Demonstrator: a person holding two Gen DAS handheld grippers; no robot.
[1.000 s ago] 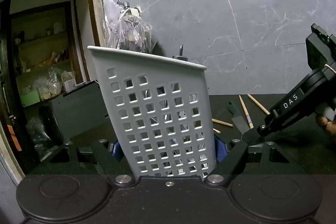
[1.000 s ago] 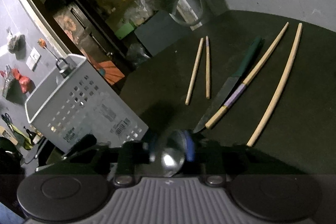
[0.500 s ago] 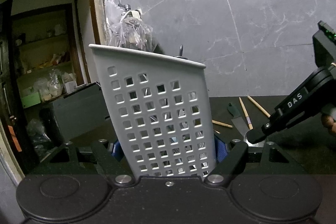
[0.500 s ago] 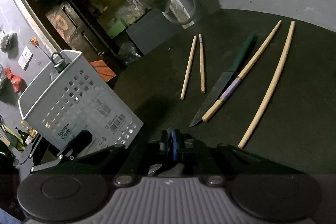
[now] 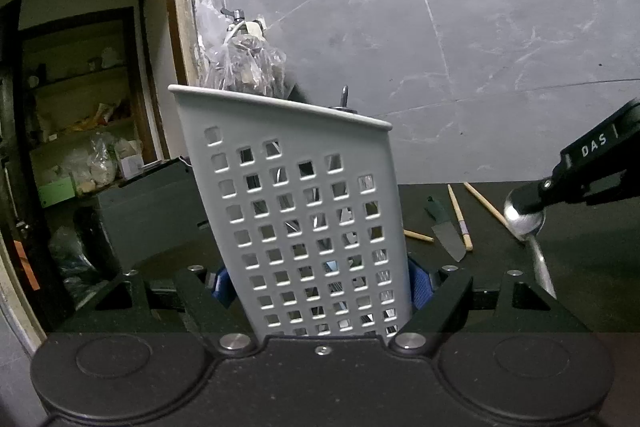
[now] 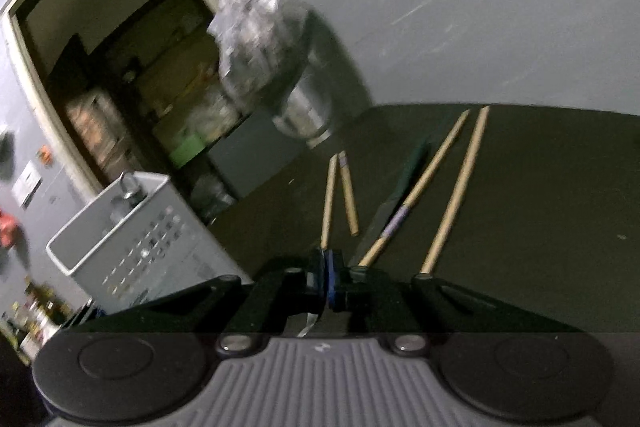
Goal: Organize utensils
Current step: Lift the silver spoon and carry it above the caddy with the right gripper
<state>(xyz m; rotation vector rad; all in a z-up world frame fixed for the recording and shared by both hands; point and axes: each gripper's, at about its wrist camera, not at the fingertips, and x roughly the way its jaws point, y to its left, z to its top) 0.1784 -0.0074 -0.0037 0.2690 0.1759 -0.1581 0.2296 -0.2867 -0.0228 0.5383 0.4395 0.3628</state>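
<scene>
A white perforated utensil basket (image 5: 304, 211) stands upright between the blue pads of my left gripper (image 5: 320, 285), which is shut on its lower sides. A metal piece sticks up above its rim. In the left wrist view my right gripper (image 5: 546, 189) comes in from the right, shut on the bowl of a steel spoon (image 5: 524, 219) whose handle slants down toward the mat. In the right wrist view the blue pads (image 6: 329, 273) are pressed together, with a sliver of the spoon (image 6: 307, 323) below them. The basket (image 6: 132, 239) sits to the left.
On the dark mat lie a green-handled knife (image 6: 396, 199) and several wooden chopsticks (image 6: 458, 187), one with a purple band (image 6: 400, 217). A clear plastic bag (image 5: 244, 67) hangs at a tap behind the basket. A doorway with shelves opens on the left.
My right gripper closed on the spoon's bowl, then tipped it up off the mat while swinging round. The left gripper and the basket have stayed put.
</scene>
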